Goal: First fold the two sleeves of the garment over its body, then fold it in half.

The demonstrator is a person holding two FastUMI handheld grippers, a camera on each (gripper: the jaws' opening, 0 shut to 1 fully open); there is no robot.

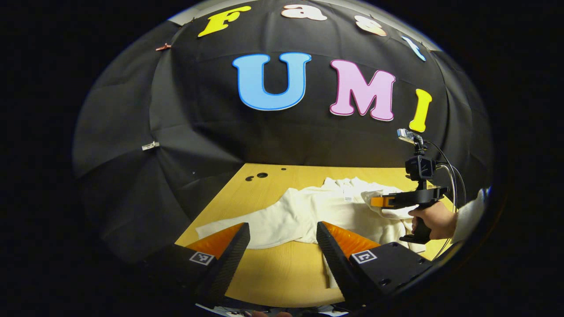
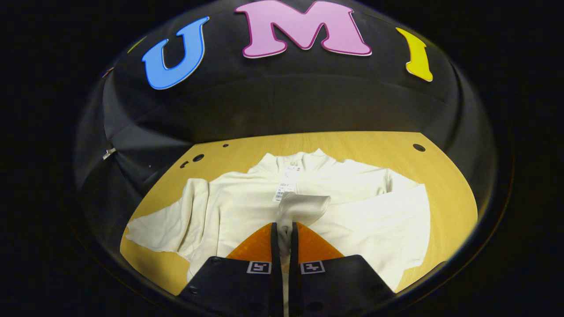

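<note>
Right gripper view, right claw [image 2: 282,231] clenched on sleeve [image 2: 304,207], left claw [image 1: 282,240] released, garment [image 2: 246,207] on table [image 2: 445,176]

Left gripper view: low over the table's [image 1: 282,273] near edge, facing the back wall, own fingers [image 1: 233,251] at the bottom, the garment [image 1: 299,211] near and ahead, the right hand-held gripper [image 1: 383,201] off to the right. Right gripper view: higher and close above the garment [image 2: 246,207], tilted down toward the same wall, own fingers [image 2: 264,246] at the bottom. Shared: garment, tabletop, back wall.
</note>
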